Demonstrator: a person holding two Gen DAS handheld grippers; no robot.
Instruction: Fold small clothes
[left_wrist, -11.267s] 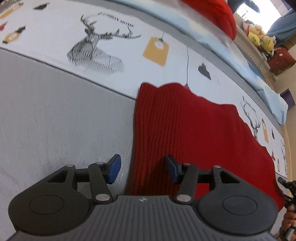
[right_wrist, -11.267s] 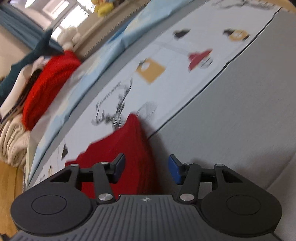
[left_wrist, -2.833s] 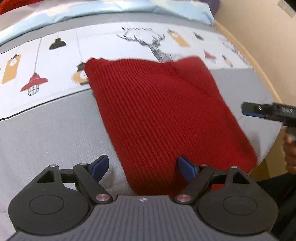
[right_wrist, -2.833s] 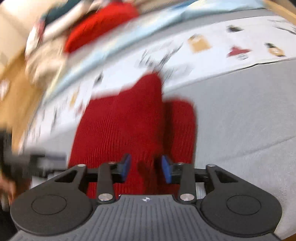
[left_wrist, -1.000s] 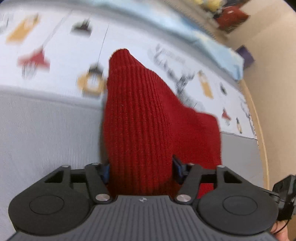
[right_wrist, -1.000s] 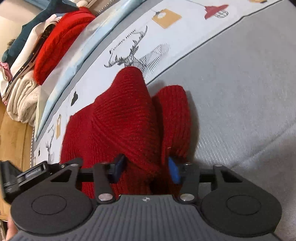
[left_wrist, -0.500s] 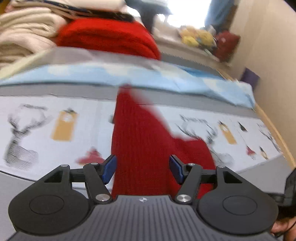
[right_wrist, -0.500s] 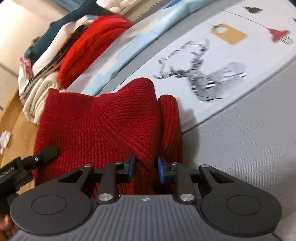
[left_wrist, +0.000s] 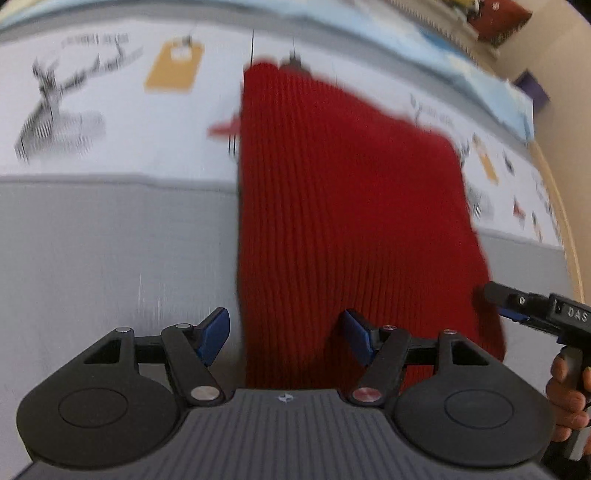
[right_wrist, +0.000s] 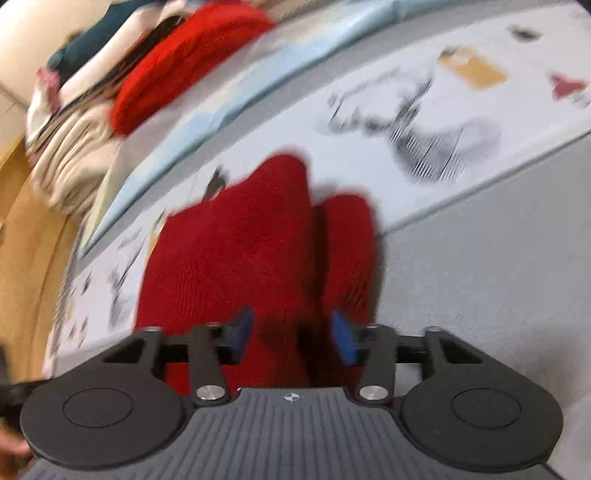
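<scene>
The red knit (left_wrist: 351, 206) lies flat on the bedspread (left_wrist: 110, 240), across the line where the grey band meets the white printed band. All positions below refer to the knit.

Left gripper (left_wrist: 286, 334): held over the knit's near edge, at its left corner. The blue pads are spread wide. The left pad (left_wrist: 214, 334) sits over grey bedspread just outside the knit's left edge; the right pad is over the red fabric. No fabric is clamped between them.

Right gripper (right_wrist: 291, 334): held over the knit's near edge at the opposite corner. In the left wrist view its fingers (left_wrist: 517, 308) project in just beside the knit's right edge, with the hand (left_wrist: 569, 398) on its grip. Its pads are parted, with a raised ridge of red fabric between them. Motion blur prevents telling whether the pads touch that ridge.

Beyond the knit's far edge: a deer print (right_wrist: 417, 125), then a light blue strip, then a stack of folded clothes (right_wrist: 110, 92) with a red piece on it.
</scene>
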